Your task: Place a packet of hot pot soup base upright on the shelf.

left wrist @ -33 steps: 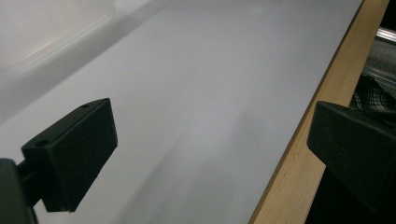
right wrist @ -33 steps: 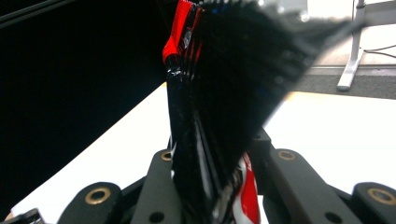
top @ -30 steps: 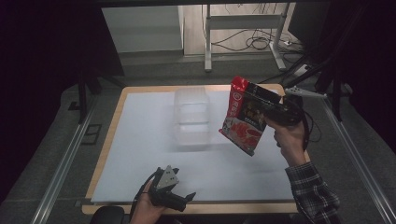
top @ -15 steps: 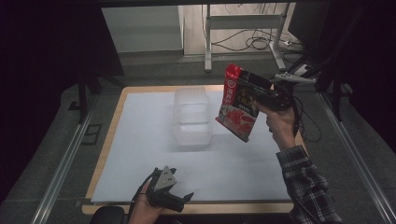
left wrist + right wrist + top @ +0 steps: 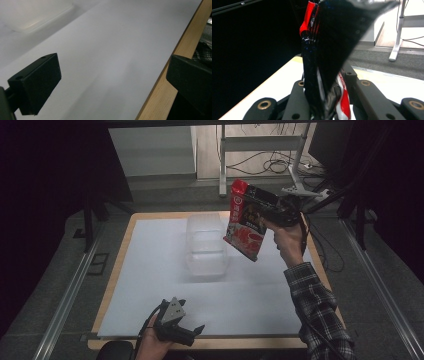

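**The bag could slip or miss the box**

The right gripper is up in the air, pinching a red and black snack bag by one side. The bag hangs tilted, above and just to the right of the clear plastic box that sits on the white table.

What could go wrong? The bag is held only at its edge (you can see it squashed between the jaws in the right gripper view), so it may swing or slide out if the hand moves fast. I think the bag is meant for the box. It looks nearly as big as the box opening, so if it comes down crooked, a corner could catch on the rim and push the light box along, or the bag could land on the table beside it.

The right arm, in a checked sleeve, reaches up and forward, with the wrist bent so the gripper points to the left.

The left gripper rests low at the near edge of the table, far from the box. Its jaws are spread wide and hold nothing.
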Tool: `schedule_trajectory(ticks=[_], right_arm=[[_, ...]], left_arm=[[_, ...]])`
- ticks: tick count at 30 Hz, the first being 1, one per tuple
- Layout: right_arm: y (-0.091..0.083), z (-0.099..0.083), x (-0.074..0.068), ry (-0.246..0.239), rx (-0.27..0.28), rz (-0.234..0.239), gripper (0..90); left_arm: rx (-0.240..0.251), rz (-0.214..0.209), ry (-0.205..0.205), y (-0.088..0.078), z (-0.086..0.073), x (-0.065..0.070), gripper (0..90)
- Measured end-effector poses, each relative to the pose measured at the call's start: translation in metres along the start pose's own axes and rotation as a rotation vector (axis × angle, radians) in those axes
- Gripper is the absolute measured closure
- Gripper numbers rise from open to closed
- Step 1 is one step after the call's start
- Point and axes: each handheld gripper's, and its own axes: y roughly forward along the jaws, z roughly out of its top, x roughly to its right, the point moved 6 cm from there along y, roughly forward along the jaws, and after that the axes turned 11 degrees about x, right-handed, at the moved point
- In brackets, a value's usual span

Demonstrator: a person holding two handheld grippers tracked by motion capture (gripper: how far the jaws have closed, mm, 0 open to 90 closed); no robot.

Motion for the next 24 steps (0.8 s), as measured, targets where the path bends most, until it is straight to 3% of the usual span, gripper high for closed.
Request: schedule_trajectory(ticks=[24], right_arm=[[0.093,-0.004,-0.005,-0.004,0.004,0.054,75.0]], left_arm=[[-0.002,0.0,-0.002,0.0,-0.001,-0.003,0.0]])
